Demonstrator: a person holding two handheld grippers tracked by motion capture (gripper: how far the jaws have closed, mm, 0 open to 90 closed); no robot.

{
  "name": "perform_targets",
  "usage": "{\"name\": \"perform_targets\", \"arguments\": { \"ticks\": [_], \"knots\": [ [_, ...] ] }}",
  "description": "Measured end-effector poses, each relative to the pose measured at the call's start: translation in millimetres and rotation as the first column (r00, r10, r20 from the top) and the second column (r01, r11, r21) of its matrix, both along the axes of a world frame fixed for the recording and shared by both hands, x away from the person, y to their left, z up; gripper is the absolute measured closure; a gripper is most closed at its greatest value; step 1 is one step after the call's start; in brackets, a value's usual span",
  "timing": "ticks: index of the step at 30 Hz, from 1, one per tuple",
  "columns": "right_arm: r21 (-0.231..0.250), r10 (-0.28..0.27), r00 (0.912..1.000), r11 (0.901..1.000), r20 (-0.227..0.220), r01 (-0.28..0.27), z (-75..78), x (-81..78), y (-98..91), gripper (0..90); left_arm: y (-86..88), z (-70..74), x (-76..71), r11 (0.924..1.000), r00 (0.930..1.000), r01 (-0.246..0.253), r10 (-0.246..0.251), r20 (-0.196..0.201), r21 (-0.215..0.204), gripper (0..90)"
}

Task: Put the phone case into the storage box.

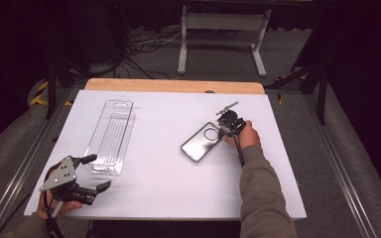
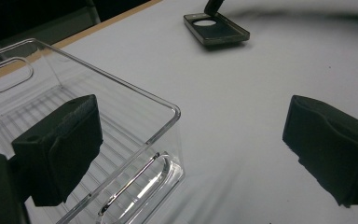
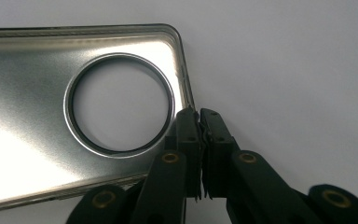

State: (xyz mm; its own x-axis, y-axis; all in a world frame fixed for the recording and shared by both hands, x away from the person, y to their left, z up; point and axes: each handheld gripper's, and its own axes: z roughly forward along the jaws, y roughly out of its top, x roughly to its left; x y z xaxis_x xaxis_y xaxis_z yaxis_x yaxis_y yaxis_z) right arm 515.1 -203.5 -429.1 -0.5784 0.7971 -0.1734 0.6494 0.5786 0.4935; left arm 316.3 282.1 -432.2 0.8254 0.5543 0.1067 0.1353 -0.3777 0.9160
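A dark-rimmed, glossy phone case (image 1: 201, 141) with a round hole lies flat on the white table (image 1: 168, 168), right of centre. My right gripper (image 1: 221, 131) comes at it from the right and is shut on the case's rim (image 3: 189, 100) beside the hole, with both jaws pinched together there (image 3: 199, 116). A long clear plastic tray (image 1: 111, 136) lies at the left. My left gripper (image 1: 97, 172) rests near the front left corner, open, one finger (image 2: 58, 144) over the tray's near end (image 2: 121, 84) and the other on bare table. The case (image 2: 216, 30) lies far beyond it.
A wooden strip (image 1: 173, 85) borders the table's far edge. Behind it stand a white frame's legs (image 1: 223, 29) and loose cables (image 1: 144, 49) on the floor. Metal rails run along both sides of the table.
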Motion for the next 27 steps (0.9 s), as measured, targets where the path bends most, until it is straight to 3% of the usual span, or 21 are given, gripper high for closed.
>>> {"name": "perform_targets", "arguments": {
  "ticks": [8, 17, 23, 26, 27],
  "knots": [
    [0.000, 0.005, 0.9999, 1.0000, 0.014, -0.005, -0.6, -1.4, -0.7, 89.5, -0.7, -0.1, -0.2, 1.0000, 1.0000, 0.004, -0.004, -0.003, 0.000, 5.3],
    [0.015, 0.036, 0.9957, 0.9992, 0.085, -0.037, 3.9, -9.1, 2.4, 89.8, -0.5, 0.2, -0.8, 1.0000, 1.0000, 0.003, -0.003, -0.001, -0.002, 5.4],
    [0.001, 0.067, 0.9816, 0.9977, 0.179, -0.068, 13.8, -22.3, 5.5, 89.8, -1.2, 0.3, -1.3, 1.0000, 1.0000, 0.001, -0.001, 0.004, -0.008, 5.4],
    [0.000, 0.073, 0.9675, 0.9972, 0.242, -0.075, 22.1, -31.6, 4.3, 89.8, -1.1, 0.8, -0.8, 1.0000, 1.0000, 0.006, -0.006, 0.003, -0.001, 5.4],
    [0.000, 0.073, 0.9675, 0.9972, 0.242, -0.075, 22.1, -31.6, 4.3, 89.8, -1.3, 0.9, -0.9, 1.0000, 1.0000, 0.006, -0.006, 0.004, 0.001, 5.4]
  ]
}}
